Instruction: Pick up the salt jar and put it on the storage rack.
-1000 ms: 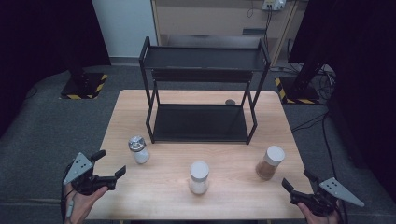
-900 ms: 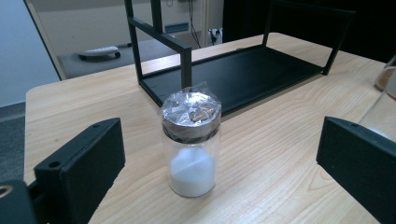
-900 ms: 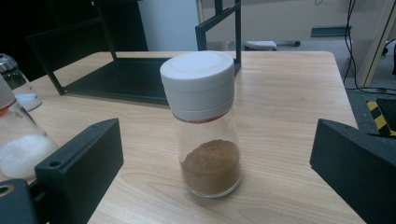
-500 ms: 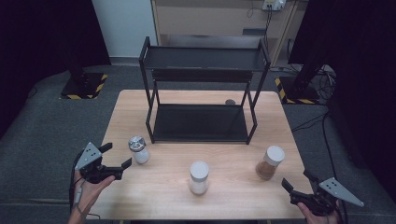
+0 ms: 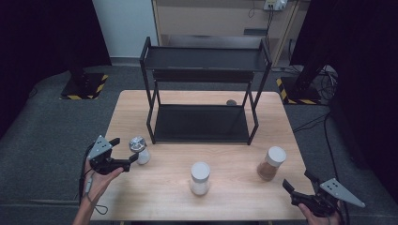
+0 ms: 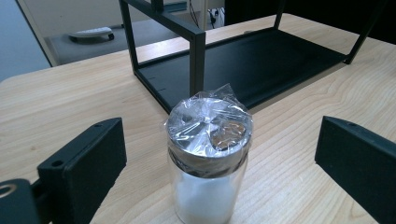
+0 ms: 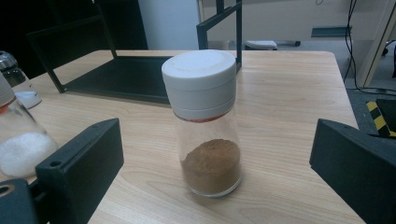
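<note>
Left gripper (image 5: 126,152): jaws spread wide, nothing between them touched; in the left gripper view the jaws stand on either side of the silver-capped jar with a clear gap on both sides.
Left hand (image 5: 101,177): comes in from the bottom left of the high view, holding the gripper at the table's left edge.
Silver-capped jar (image 6: 209,156): upright, long axis vertical, cap up; clear glass with white powder in the bottom, the metal cap under crinkled plastic wrap. It stands on the table just in front of the rack's left front leg.
Right gripper (image 5: 296,183): jaws wide apart and empty; in the right gripper view the brown-powder jar stands centred between them, farther off, untouched.
Brown-powder jar (image 7: 205,121): upright, long axis vertical, white cap up, brown powder filling its lower part; near the table's right front.
White-capped jar (image 5: 200,178): upright, white contents, between the other two and nearer the front edge.
Rack (image 5: 202,89): black, two shelves, at the back middle of the table; both shelves bare.
Table (image 5: 164,187): light wood.
</note>
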Available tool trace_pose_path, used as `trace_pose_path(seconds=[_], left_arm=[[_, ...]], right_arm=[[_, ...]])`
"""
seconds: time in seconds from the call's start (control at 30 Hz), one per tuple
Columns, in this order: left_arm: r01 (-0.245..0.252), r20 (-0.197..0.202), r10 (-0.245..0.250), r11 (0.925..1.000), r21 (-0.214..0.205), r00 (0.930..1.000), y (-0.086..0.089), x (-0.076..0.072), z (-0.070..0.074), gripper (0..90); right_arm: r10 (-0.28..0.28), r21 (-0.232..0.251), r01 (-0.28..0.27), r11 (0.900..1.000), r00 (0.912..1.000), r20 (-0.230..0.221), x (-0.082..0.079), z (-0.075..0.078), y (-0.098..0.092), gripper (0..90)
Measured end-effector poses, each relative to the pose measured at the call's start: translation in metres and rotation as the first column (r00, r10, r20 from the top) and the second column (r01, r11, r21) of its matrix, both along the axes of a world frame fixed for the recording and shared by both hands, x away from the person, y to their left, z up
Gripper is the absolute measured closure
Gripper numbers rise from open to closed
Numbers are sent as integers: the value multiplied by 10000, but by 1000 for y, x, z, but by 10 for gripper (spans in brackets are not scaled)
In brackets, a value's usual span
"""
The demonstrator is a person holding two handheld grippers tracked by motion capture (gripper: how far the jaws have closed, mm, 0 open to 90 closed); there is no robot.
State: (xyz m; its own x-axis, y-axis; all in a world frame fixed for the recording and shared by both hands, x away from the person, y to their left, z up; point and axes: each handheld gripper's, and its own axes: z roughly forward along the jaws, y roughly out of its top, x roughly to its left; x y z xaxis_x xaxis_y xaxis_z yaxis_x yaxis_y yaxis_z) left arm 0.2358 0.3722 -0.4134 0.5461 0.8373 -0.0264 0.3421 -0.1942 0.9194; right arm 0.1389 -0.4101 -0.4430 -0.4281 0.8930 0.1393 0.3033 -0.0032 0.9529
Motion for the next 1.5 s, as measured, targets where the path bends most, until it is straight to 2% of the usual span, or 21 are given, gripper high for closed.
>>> trace_pose_path(seconds=[0.17,0.47,0.8,1.2,1.37,1.43,1.5], left_arm=[[-23,-118,23,10000,6,9999,-3,10,-3,15],[25,-375,-34,9997,-242,9993,-5,25,-10,27],[65,-441,-66,10000,-31,9990,-9,36,-16,65],[265,-194,-265,9996,-27,9995,-12,41,-25,184],[303,-157,-303,9995,-11,9994,-12,43,-27,265],[403,-142,-406,9990,-201,9991,-10,44,-30,304],[378,-47,-379,9992,-159,9993,-11,43,-31,328]], right_arm=[[-22,12,22,10000,10000,7,0,0,0,33],[5,-12,-5,10000,10000,17,0,0,0,34],[-5,-11,5,10000,10000,18,0,0,0,37],[-6,-23,6,10000,10000,-27,1,0,1,39],[-10,-27,10,10000,10000,-15,0,0,1,40],[-8,-28,8,10000,10000,-10,0,0,1,40],[-10,-26,10,10000,10000,0,0,0,1,40]])
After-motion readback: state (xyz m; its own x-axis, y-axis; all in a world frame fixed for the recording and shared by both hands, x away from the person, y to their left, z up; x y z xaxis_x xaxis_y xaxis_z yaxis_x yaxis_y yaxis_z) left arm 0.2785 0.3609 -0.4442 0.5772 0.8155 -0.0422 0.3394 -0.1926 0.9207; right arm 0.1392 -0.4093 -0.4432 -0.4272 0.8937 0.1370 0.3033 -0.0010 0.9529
